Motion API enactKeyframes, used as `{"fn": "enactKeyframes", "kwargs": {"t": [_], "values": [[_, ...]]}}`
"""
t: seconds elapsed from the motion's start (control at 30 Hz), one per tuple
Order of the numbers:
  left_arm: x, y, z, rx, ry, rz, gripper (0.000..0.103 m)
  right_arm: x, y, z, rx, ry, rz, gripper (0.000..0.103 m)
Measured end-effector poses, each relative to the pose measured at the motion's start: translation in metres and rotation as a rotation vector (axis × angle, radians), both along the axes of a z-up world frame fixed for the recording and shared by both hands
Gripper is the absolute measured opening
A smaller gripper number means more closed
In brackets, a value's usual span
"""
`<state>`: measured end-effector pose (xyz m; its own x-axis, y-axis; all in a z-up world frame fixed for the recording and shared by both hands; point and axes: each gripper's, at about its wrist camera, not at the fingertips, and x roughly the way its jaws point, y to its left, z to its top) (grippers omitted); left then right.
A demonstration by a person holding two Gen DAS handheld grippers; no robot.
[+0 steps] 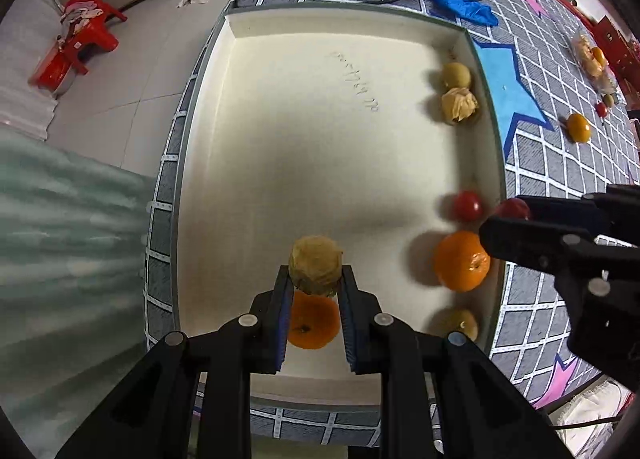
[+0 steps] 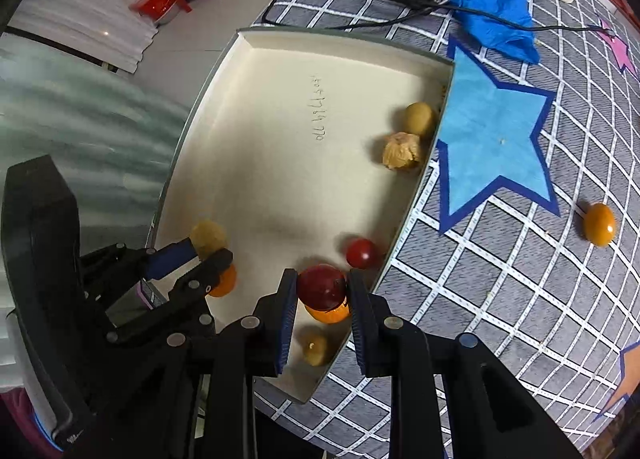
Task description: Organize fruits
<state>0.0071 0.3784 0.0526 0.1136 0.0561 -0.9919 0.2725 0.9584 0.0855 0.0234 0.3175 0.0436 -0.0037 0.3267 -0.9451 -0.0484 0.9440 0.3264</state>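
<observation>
Here the husked fruit [image 1: 315,265] sits clamped in the left claw [image 1: 315,279].

Left tongs [image 1: 315,277] pinch something round at the fingertips; right tongs [image 2: 322,285] likewise, apparently clamped, both angled downward.

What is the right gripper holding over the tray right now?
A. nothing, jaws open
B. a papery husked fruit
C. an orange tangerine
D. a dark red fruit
D: in the right wrist view the right gripper is closed on a dark red fruit, above the white tray; the husked fruit sits in the left gripper.
</observation>
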Motion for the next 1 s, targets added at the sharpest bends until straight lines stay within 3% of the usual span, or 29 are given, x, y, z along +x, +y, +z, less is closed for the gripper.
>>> {"fn": "enactKeyframes", "kwargs": {"t": [0.1,0.17,0.2,0.27,0.33,0.57,0.6,0.67,0.83,1.0], "values": [[0.002,-0.001,0.001,-0.003,0.008,-0.004,0.025,0.003,0.004,-0.006,0.013,0.024,0.0,0.027],[0.001,-0.001,0.004,-0.007,0.007,-0.011,0.032,0.001,0.003,-0.007,0.013,0.032,-0.002,0.032],[0.0,-0.001,0.005,-0.005,0.004,-0.013,0.037,0.0,0.002,-0.006,0.014,0.03,-0.001,0.053],[0.0,-0.001,0.008,-0.011,-0.011,-0.004,0.067,-0.002,0.002,-0.003,0.003,0.005,0.001,0.084],[-0.002,0.0,0.006,0.0,-0.034,-0.003,0.075,-0.001,0.003,-0.004,0.01,-0.004,0.004,0.084],[-0.007,-0.006,-0.001,0.007,-0.025,-0.045,0.079,-0.01,-0.005,0.007,-0.057,-0.006,0.006,0.084],[-0.008,-0.006,-0.001,0.007,-0.027,-0.051,0.079,-0.013,-0.008,0.008,-0.067,-0.008,0.005,0.086],[-0.011,-0.01,-0.002,0.003,-0.03,-0.064,0.081,-0.018,-0.015,0.012,-0.079,-0.015,-0.005,0.103],[-0.011,-0.019,0.003,0.009,-0.03,-0.08,0.083,-0.026,-0.032,0.026,-0.111,-0.015,-0.04,0.103],[0.002,-0.036,0.014,-0.065,-0.03,-0.08,0.084,-0.034,-0.043,0.036,-0.148,-0.013,-0.032,0.103]]}}
